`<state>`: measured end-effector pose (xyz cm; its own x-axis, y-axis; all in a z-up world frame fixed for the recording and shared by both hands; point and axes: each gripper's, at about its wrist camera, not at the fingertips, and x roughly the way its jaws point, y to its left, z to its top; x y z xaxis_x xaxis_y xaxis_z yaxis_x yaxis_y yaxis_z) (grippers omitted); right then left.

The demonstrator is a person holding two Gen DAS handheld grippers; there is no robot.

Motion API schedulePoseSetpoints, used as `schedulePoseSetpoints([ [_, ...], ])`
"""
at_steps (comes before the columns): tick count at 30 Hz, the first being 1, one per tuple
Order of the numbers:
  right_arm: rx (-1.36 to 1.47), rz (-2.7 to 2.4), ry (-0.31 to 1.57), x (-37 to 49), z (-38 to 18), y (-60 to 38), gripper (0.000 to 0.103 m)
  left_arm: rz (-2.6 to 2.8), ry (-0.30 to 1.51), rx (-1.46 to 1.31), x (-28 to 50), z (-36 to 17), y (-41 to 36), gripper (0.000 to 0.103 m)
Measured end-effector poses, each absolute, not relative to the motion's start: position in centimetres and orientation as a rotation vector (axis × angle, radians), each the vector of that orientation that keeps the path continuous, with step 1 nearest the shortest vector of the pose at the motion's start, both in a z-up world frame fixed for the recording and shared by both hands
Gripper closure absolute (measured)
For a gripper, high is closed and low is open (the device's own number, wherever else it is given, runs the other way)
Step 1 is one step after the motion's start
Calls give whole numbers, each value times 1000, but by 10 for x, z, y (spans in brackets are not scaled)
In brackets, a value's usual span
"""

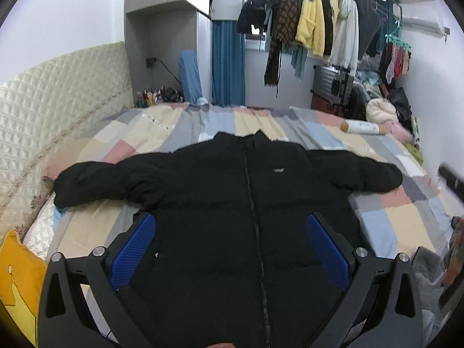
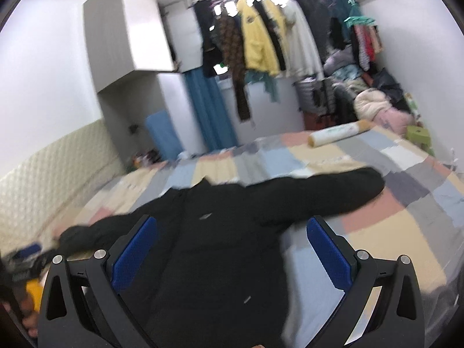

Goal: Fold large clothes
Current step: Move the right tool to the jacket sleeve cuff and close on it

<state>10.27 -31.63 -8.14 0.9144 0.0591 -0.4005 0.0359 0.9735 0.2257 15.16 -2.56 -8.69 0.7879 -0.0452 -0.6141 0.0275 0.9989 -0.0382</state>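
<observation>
Black jacket point(image 1: 232, 191) flat on bed point(image 1: 385, 226), paper roll point(image 1: 361, 127) nr far edge, both grippers open

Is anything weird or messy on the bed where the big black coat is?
One thing: a white roll with tan ends lies loose on the patchwork bedspread, beyond the black jacket near the far corner. The jacket itself lies flat, zipped, sleeves spread, and looks undamaged.

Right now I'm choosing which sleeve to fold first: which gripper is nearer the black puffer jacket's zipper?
Left. The left gripper hangs centred over the black puffer jacket's zipper; the right gripper sits off toward the sleeve.
</observation>
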Motion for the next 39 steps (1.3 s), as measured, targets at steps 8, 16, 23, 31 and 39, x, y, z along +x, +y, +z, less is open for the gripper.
schedulePoseSetpoints([
  [8,380,-108,421,197,-122,-450,0,-73,715,-67,175,-131,-18,0],
  [16,706,-243,497,271,-234,-595,0,-85,755,-102,203,-169,-14,0],
  [23,914,-334,488,312,-320,-670,3,-48,739,-147,225,-190,-4,0],
  [31,965,-361,375,347,-352,-700,35,-11,782,-150,254,-224,-5,0],
  [39,1007,-320,319,357,-356,-704,58,37,746,-117,259,-227,-5,0],
])
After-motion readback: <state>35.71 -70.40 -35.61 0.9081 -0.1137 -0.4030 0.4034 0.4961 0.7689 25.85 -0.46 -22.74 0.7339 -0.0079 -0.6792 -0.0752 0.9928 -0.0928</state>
